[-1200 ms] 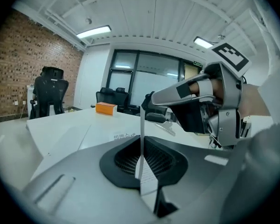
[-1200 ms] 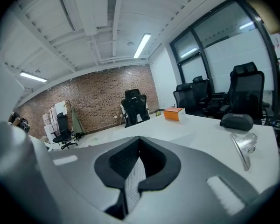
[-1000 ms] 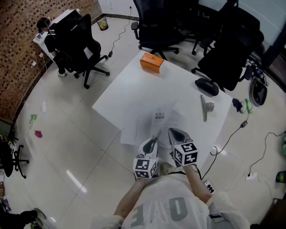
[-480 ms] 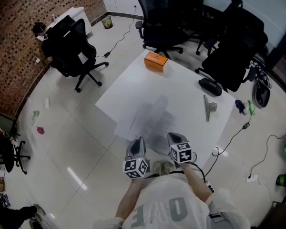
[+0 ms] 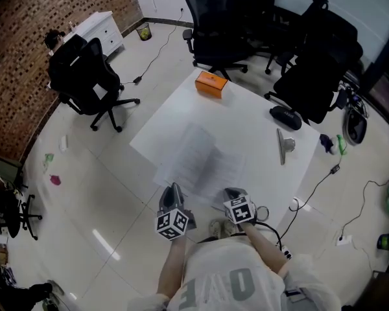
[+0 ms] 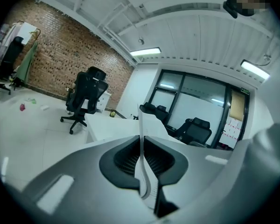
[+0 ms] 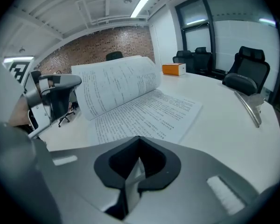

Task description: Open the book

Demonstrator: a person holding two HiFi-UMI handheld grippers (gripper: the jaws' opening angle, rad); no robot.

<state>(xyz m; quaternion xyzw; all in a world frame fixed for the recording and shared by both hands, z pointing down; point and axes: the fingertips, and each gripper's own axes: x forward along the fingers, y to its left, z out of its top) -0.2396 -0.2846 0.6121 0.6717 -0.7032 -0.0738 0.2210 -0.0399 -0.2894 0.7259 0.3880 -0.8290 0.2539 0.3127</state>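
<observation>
Book [image 5: 204,161]: lies open on the white table [image 5: 259,112], near its front edge, just ahead of both claws and between them; printed leaves face up. One page [image 7: 116,85] is raised off the left half and curls over in an arch toward the left gripper [image 7: 56,85]. Left gripper [image 5: 174,190]: held out from the person's left arm at the table's near-left edge, roughly level; in its own view the page [image 6: 151,122] runs edge-on between the jaws, which stand narrow and pinch the sheet. Right gripper [image 5: 233,194]: at the near edge of the table just short of the book's lower margin, tilted down toward the tabletop; jaws brought together, and no sheet can be made out between them. Beyond the book: orange box [image 5: 211,83] at the far corner, well apart.
</observation>
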